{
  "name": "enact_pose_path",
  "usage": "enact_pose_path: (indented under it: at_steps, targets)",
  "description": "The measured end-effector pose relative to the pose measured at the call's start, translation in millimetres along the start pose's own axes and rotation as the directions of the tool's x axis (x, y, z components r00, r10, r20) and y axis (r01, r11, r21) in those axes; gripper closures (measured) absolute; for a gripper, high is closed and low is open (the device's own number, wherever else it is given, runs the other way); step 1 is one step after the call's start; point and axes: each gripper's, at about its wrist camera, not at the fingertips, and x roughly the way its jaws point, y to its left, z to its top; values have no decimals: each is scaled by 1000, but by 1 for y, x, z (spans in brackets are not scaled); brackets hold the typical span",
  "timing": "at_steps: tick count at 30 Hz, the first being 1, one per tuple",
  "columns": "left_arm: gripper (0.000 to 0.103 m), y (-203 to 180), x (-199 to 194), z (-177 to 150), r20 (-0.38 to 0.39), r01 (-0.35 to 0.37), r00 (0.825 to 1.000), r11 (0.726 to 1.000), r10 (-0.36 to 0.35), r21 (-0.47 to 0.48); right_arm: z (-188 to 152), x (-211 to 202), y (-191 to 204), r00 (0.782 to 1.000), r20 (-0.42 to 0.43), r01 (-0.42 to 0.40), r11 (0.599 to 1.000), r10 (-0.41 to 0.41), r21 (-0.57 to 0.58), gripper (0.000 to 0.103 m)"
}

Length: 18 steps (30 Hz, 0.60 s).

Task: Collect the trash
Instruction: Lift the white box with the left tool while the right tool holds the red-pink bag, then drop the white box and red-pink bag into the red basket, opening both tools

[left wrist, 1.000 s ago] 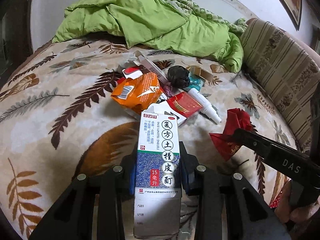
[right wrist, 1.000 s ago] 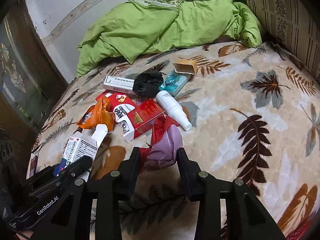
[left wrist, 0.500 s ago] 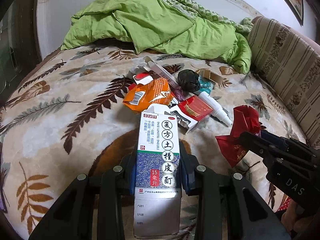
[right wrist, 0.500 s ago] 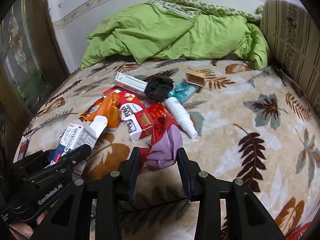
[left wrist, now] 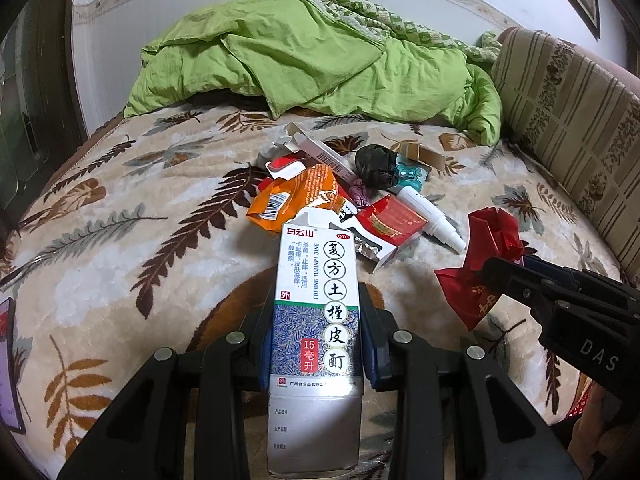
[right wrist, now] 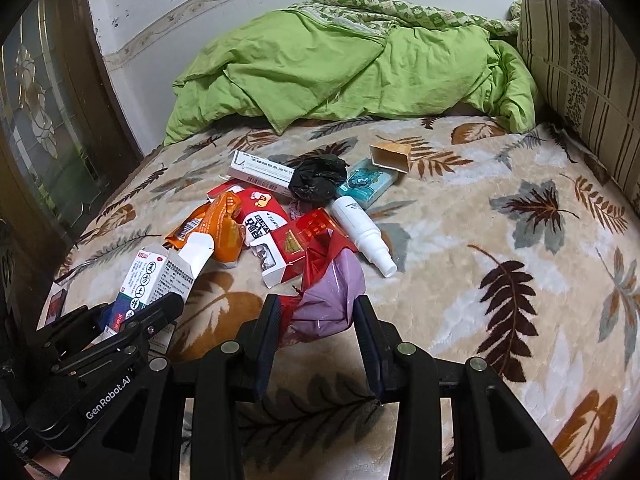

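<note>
A tall white-and-blue cardboard medicine carton (left wrist: pixel 316 320), its top flap open, is sitting clamped between the narrowed jaws of the left gripper (left wrist: pixel 316 344) above the bed, while the right gripper (right wrist: pixel 316 332) is pinching a crumpled red-and-lilac plastic bag (right wrist: pixel 328 300). Just beyond them, a heap of trash (left wrist: pixel 340 196) is lying on the plush leaf-patterned blanket (left wrist: pixel 120 216): an orange foil wrapper, red cartons, a white bottle, a black wad. Bare blanket is spreading left and right, ending at a rumpled green quilt (left wrist: pixel 312 64) and a striped cushion (left wrist: pixel 572 96).
</note>
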Motion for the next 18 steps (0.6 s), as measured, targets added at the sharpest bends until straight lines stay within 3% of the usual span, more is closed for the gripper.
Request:
enact_pose_path:
  at_steps: [9, 18]
  targets:
    - [70, -2, -1, 1, 2, 0, 1000, 1000, 0, 5, 1, -1, -1, 1000, 7, 0, 1000, 0, 8, 63]
    - [70, -12, -11, 0, 18, 59, 998, 997, -60, 55, -1, -19, -10, 999, 18, -30, 997, 28, 67, 63]
